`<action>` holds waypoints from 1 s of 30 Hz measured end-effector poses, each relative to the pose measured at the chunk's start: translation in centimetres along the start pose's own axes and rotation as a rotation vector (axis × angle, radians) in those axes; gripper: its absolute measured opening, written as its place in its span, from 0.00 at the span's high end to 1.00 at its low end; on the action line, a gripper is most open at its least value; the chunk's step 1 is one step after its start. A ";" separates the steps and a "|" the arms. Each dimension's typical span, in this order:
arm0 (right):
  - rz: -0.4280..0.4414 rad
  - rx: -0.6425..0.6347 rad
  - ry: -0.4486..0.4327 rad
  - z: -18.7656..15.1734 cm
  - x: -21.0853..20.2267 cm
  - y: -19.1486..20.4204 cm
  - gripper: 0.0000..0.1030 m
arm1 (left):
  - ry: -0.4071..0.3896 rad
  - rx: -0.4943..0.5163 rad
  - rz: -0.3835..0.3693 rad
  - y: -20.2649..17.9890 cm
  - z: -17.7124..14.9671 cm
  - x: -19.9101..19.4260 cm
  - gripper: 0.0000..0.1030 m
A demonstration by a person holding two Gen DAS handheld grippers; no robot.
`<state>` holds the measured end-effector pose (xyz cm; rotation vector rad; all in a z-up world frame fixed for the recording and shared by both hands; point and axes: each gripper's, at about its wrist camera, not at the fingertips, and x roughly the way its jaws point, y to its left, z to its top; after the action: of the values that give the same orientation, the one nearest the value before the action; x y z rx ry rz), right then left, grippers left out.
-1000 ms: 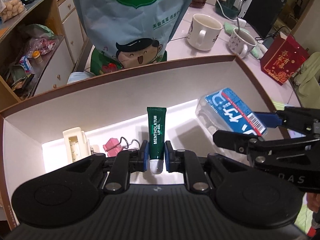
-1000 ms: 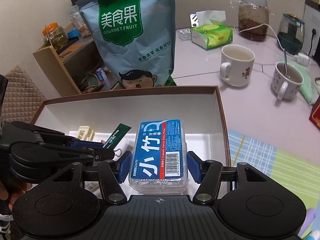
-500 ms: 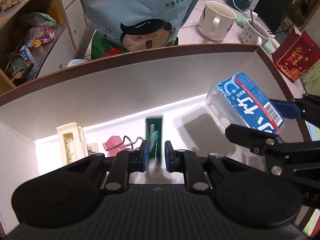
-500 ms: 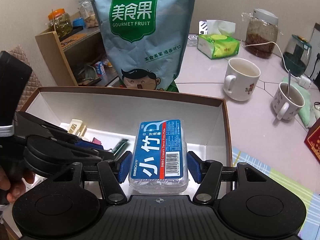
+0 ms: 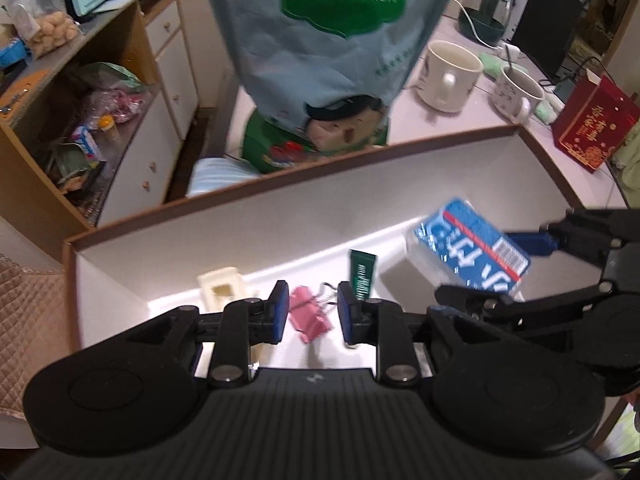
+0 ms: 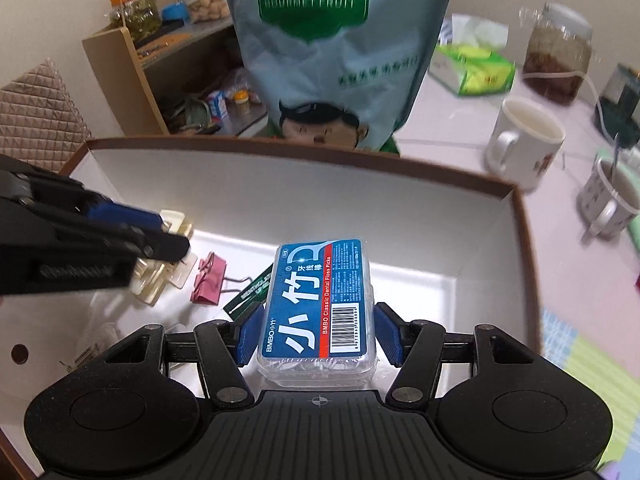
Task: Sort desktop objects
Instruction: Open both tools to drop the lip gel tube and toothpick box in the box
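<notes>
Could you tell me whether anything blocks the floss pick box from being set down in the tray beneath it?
Nothing visible does. The floss pick box in the right gripper hangs over bare floor of the tray; the lip gel tube and pink binder clip lie to its left.

Box [image 6: 516, 216]: matt white card inside, brown edge. Floss pick case [image 6: 318, 304]: clear hard plastic under a glossy blue printed label. Lip gel tube [image 5: 362, 276]: smooth dark green plastic. Binder clip [image 6: 209, 279]: pink painted body, bare wire handles. Snack bag [image 6: 336, 48]: glossy film. Mugs [image 5: 448, 74]: glazed ceramic. Shelf unit [image 5: 132, 92]: wood-look board. Gripper pads [image 5: 279, 312]: matt blue; bodies are matt black plastic.
</notes>
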<state>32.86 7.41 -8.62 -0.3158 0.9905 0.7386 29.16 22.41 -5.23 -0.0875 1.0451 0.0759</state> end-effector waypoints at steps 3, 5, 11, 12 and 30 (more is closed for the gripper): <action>0.007 0.035 0.021 0.2 1.0 -0.2 0.43 | -0.007 -0.006 0.004 0.5 0.1 -0.1 0.78; 0.015 0.069 0.032 0.4 1.5 -0.5 0.43 | -0.011 -0.007 0.005 0.8 0.2 -0.1 0.78; 0.052 0.156 0.027 1.5 2.3 -1.7 0.39 | -0.007 -0.009 0.007 1.0 0.2 0.3 0.77; 0.057 0.166 0.036 1.6 2.4 -1.9 0.22 | -0.004 -0.009 0.009 1.0 0.1 0.4 0.76; 0.063 0.182 0.137 -1.8 -1.7 -0.9 0.14 | 0.017 0.000 0.014 -0.4 -1.9 -0.8 0.57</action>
<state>31.79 5.02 -8.16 -0.1792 1.1932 0.6848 27.17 21.79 -5.49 -0.0805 1.0630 0.0879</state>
